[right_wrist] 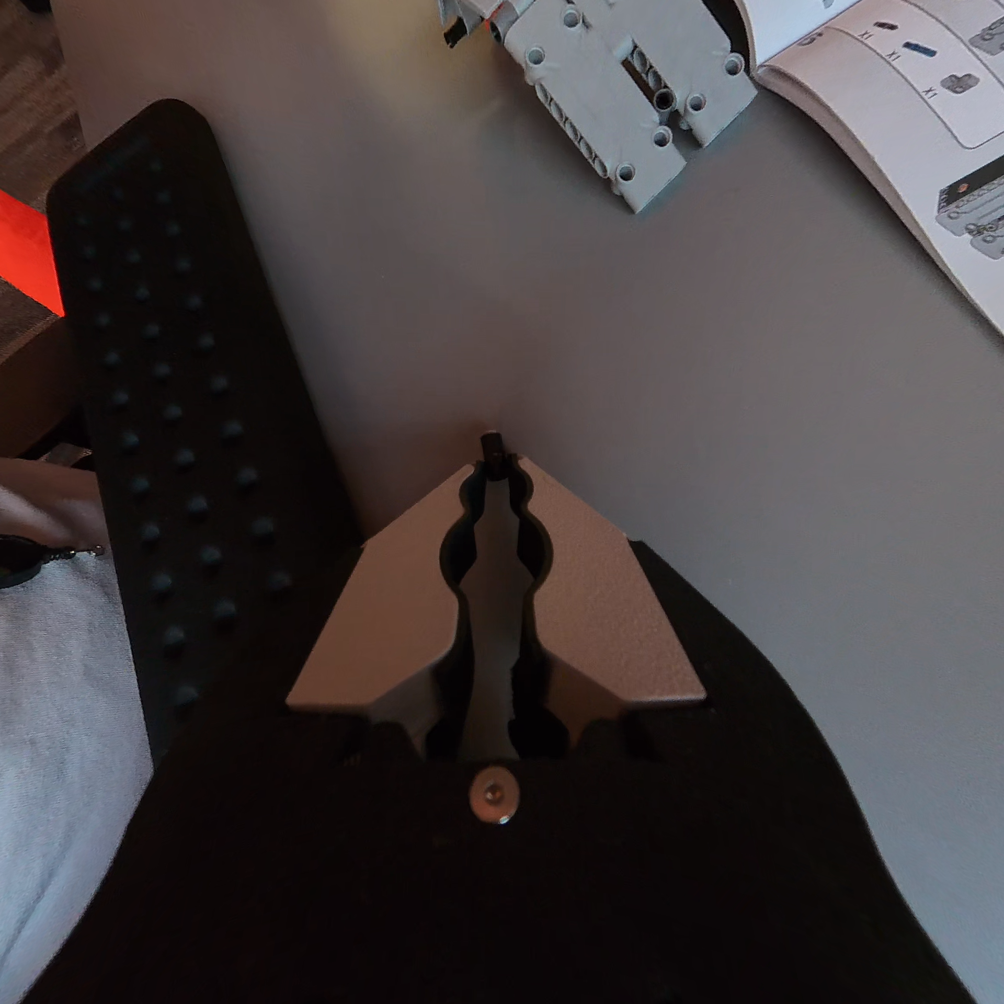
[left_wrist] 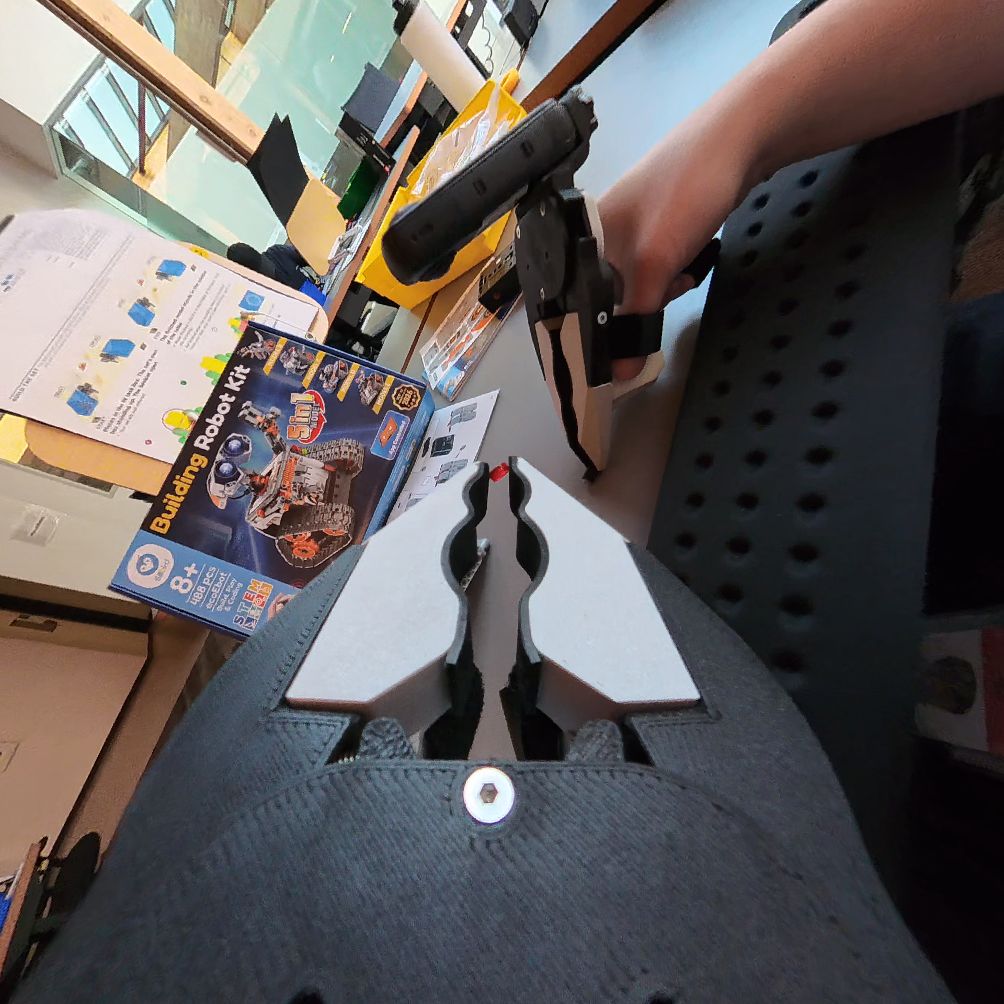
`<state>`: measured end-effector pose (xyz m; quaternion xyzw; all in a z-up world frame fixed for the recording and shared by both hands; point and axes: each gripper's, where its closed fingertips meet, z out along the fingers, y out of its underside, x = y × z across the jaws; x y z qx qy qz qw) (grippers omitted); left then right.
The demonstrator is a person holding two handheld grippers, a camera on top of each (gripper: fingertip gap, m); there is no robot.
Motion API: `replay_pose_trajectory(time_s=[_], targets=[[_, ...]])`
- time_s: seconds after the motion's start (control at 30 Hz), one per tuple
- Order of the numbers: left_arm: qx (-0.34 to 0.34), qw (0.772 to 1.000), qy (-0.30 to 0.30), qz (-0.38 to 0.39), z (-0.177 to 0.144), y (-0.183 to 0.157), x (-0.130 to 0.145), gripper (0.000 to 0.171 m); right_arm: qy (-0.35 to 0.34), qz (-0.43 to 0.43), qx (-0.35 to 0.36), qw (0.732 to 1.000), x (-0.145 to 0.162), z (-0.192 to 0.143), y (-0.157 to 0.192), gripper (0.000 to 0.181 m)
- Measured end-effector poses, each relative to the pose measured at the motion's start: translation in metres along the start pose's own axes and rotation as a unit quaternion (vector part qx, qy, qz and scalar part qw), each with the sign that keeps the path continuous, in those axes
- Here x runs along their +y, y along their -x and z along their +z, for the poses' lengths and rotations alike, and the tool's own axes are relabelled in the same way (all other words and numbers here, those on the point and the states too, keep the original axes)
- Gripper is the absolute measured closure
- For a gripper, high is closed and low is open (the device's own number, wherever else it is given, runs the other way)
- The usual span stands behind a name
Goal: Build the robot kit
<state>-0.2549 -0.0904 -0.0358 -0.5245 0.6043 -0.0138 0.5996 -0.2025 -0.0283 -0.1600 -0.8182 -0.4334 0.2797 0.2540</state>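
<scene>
Nearly closed, the left gripper [left_wrist: 497,471] has a small red piece [left_wrist: 499,470] pinched at its tips beside the kit box [left_wrist: 282,483]; a black pin [right_wrist: 493,455] is pinched by the right gripper [right_wrist: 495,468], well apart from the grey block assembly [right_wrist: 625,103]

An office or workshop room: grey table [left_wrist: 641,98] strewn with a robot kit box [left_wrist: 271,489], instruction sheets [left_wrist: 108,326], a yellow parts bin [left_wrist: 424,244], beside glass partitions [left_wrist: 282,108].

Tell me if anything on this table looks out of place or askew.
Nothing looks damaged or spilled. The blue kit box leans tilted rather than lying flat, its top edge against a paper-covered board. The right claw pinches a small black peg; the left claw has a small red piece at its tips.
</scene>
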Motion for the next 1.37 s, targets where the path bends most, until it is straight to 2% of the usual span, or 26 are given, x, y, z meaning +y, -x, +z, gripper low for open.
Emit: replay_pose_trajectory(time_s=[0.17,0.3,0.5,0.7,0.83,0.93,0.97,1.03,1.1,1.13,1.23,1.37], targets=[[-0.002,0.999,-0.037,-0.014,-0.008,0.002,-0.013,0.166,-0.002,-0.005,-0.001,1.0,0.001,0.0,0.0,0.171],[-0.018,0.992,-0.117,-0.04,-0.026,0.01,-0.04,0.166,-0.015,-0.038,0.034,0.999,-0.002,-0.002,-0.005,0.173],[0.001,0.971,-0.23,-0.059,-0.057,0.01,-0.076,0.167,-0.004,-0.092,0.049,0.995,0.001,0.0,0.002,0.173],[0.002,0.97,-0.24,-0.04,-0.062,0.006,-0.08,0.167,-0.046,-0.136,0.064,0.988,-0.012,-0.006,0.012,0.174],[0.005,0.97,-0.239,-0.049,-0.06,0.007,-0.082,0.167,-0.005,-0.129,0.076,0.989,0.0,-0.001,0.005,0.17],[-0.008,0.972,-0.231,-0.044,-0.059,0.01,-0.082,0.167,-0.056,-0.145,0.088,0.984,-0.018,-0.012,0.015,0.16],[-0.017,0.974,-0.222,-0.035,-0.058,0.01,-0.081,0.167,-0.094,-0.143,0.061,0.983,-0.03,-0.021,0.033,0.16],[-0.026,0.98,-0.199,-0.005,-0.053,0.008,-0.076,0.167,-0.207,-0.1,-0.074,0.97,-0.063,-0.049,0.09,0.16],[-0.027,0.982,-0.187,0.017,-0.049,0.003,-0.076,0.167,-0.316,-0.04,-0.245,0.916,-0.092,-0.096,0.143,0.161],[-0.026,0.982,-0.185,0.022,-0.048,0.001,-0.077,0.167,-0.336,-0.013,-0.297,0.894,-0.098,-0.111,0.154,0.164],[-0.029,0.982,-0.184,0.025,-0.046,0.001,-0.078,0.167,-0.317,0.01,-0.334,0.888,-0.095,-0.115,0.163,0.164],[-0.024,0.982,-0.184,0.023,-0.047,0.0,-0.078,0.166,-0.325,0.068,-0.412,0.849,-0.098,-0.132,0.17,0.169]])
